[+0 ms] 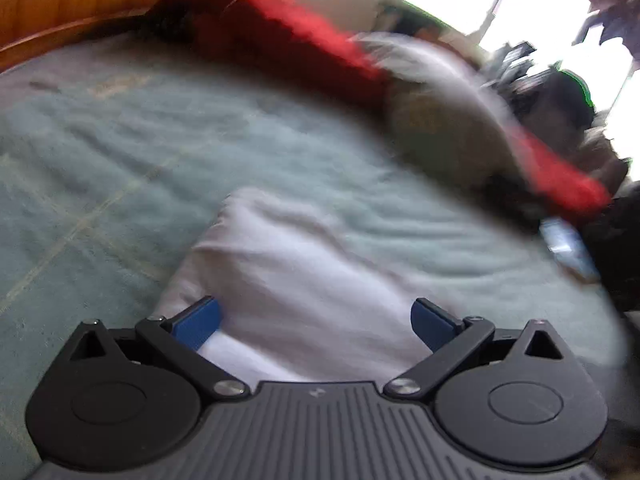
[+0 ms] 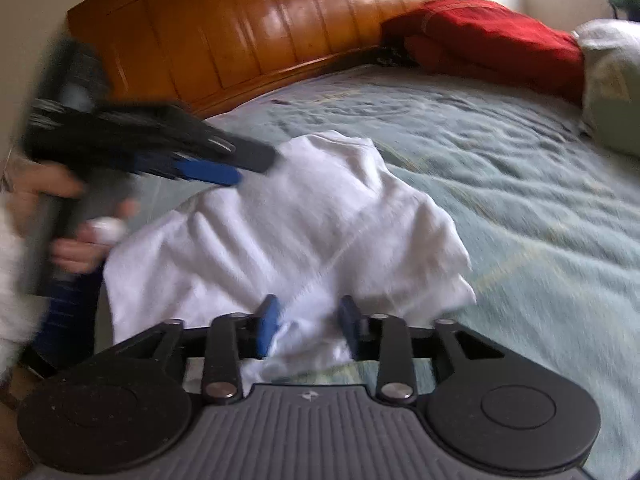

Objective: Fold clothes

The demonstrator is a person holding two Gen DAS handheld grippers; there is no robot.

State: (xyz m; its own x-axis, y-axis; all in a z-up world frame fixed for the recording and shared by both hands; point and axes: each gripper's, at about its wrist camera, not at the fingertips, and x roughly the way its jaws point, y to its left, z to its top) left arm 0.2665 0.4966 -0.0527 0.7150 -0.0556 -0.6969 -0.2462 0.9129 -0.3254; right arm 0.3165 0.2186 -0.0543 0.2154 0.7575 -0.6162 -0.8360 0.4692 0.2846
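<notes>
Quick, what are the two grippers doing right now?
Left gripper: open, over the white garment, holding nothing.
Right gripper: open, white cloth bunched loosely between its fingers, not squeezed.

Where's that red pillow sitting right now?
In the right wrist view, the red pillow lies at the far upper right, against the wooden headboard.

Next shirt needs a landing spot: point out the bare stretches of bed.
Bare bedspread lies between the white garment and the red pillow, and along the wooden headboard. Crowded: the near edge, where both grippers, left and right, work the garment.
</notes>
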